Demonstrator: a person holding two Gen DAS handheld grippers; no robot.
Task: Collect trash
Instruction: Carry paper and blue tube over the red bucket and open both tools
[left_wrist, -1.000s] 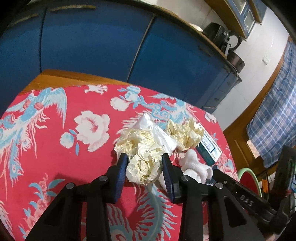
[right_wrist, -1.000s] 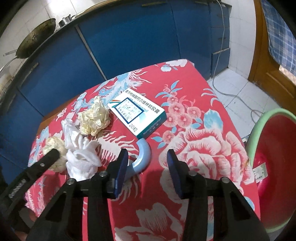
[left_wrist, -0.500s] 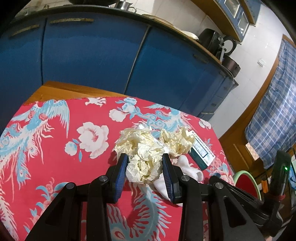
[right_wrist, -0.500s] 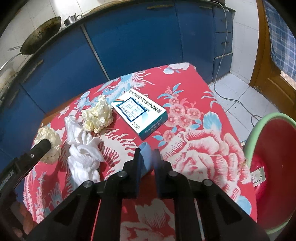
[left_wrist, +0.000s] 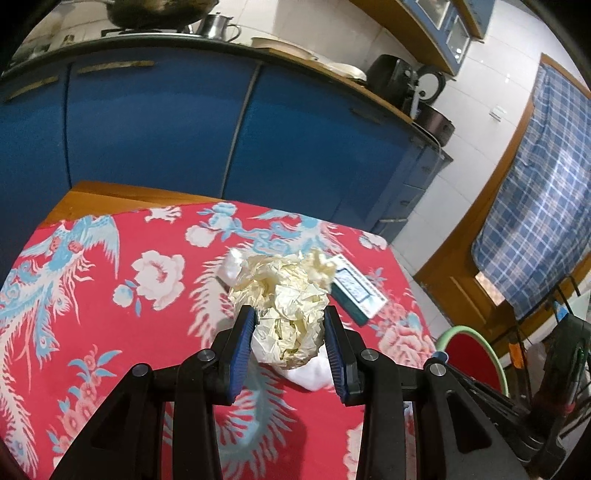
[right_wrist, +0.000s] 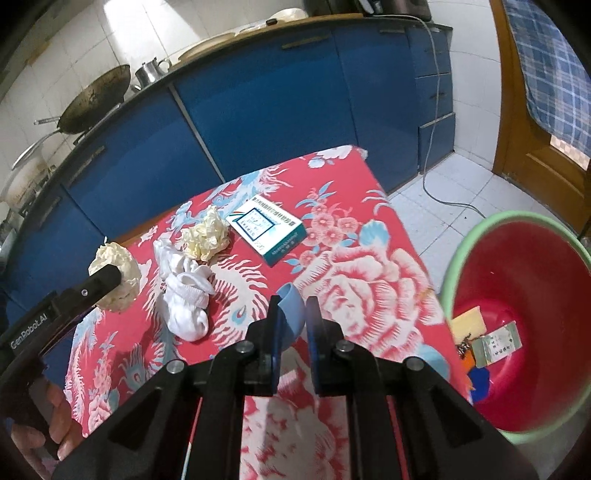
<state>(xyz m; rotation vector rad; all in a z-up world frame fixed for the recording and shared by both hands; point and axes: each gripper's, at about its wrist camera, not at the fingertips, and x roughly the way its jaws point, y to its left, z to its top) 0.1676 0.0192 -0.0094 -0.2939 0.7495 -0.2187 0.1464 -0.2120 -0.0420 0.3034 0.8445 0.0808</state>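
Observation:
My left gripper (left_wrist: 290, 338) is shut on a cream crumpled paper ball (left_wrist: 286, 325) and holds it above the red floral tablecloth (left_wrist: 110, 295); the ball also shows in the right wrist view (right_wrist: 116, 277). My right gripper (right_wrist: 291, 314) is shut on a small light-blue curved piece (right_wrist: 291, 308), lifted off the cloth. On the table lie a second cream paper ball (right_wrist: 205, 238), a white crumpled sock-like cloth (right_wrist: 184, 295) and a white and teal box (right_wrist: 269, 229). A red bin with a green rim (right_wrist: 517, 325) stands on the floor to the right.
Blue kitchen cabinets (right_wrist: 258, 110) run behind the table, with a wok (right_wrist: 92, 99) on the counter. The bin holds a few scraps (right_wrist: 491, 343). A wooden door (right_wrist: 535, 147) and a plaid curtain (left_wrist: 535, 221) are at the right. A cable (right_wrist: 436, 177) trails on the floor.
My right gripper closed on the light-blue piece and lifted it. My left gripper raised the paper ball off the cloth; both views tilted up.

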